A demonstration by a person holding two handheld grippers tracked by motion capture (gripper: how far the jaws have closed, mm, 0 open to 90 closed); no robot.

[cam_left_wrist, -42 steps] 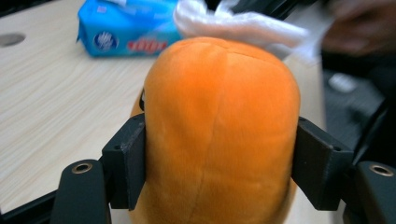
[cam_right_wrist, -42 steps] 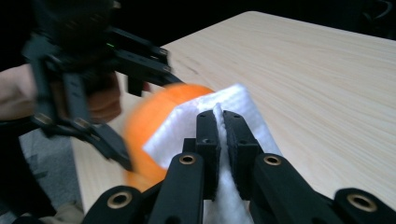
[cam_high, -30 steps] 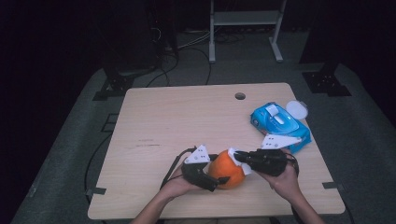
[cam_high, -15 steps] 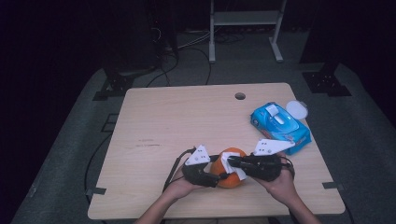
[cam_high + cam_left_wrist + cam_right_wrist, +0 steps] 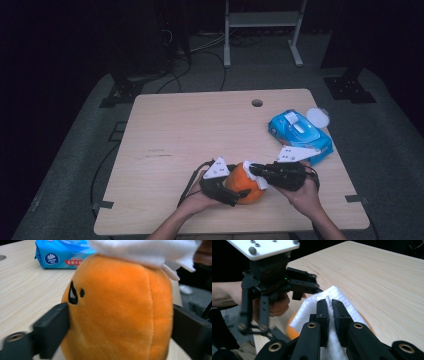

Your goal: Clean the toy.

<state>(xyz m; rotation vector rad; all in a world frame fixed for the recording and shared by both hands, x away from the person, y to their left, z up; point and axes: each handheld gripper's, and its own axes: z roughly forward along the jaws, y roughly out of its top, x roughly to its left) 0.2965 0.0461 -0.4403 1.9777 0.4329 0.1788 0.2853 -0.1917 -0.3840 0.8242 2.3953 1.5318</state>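
An orange plush toy (image 5: 244, 184) with a small black face stands near the table's front edge. My left gripper (image 5: 239, 186) is shut on its sides, and its black fingers (image 5: 52, 327) press into the plush toy (image 5: 117, 312). A white wipe (image 5: 145, 252) lies over the toy's top. My right gripper (image 5: 330, 307) is shut on that wipe (image 5: 312, 307), reaching in from the right in the high view, right gripper (image 5: 256, 172). A strip of orange plush toy (image 5: 292, 331) shows under the wipe.
A blue pack of wet wipes (image 5: 299, 134) lies at the table's right side, its round lid (image 5: 318, 118) flipped open; the same pack (image 5: 60, 255) sits behind the toy. The table (image 5: 190, 130) has a cable hole (image 5: 257, 103) near its far edge.
My right gripper has shifted slightly left along the toy's top with the wipe in it. The left gripper and the toy have barely moved.
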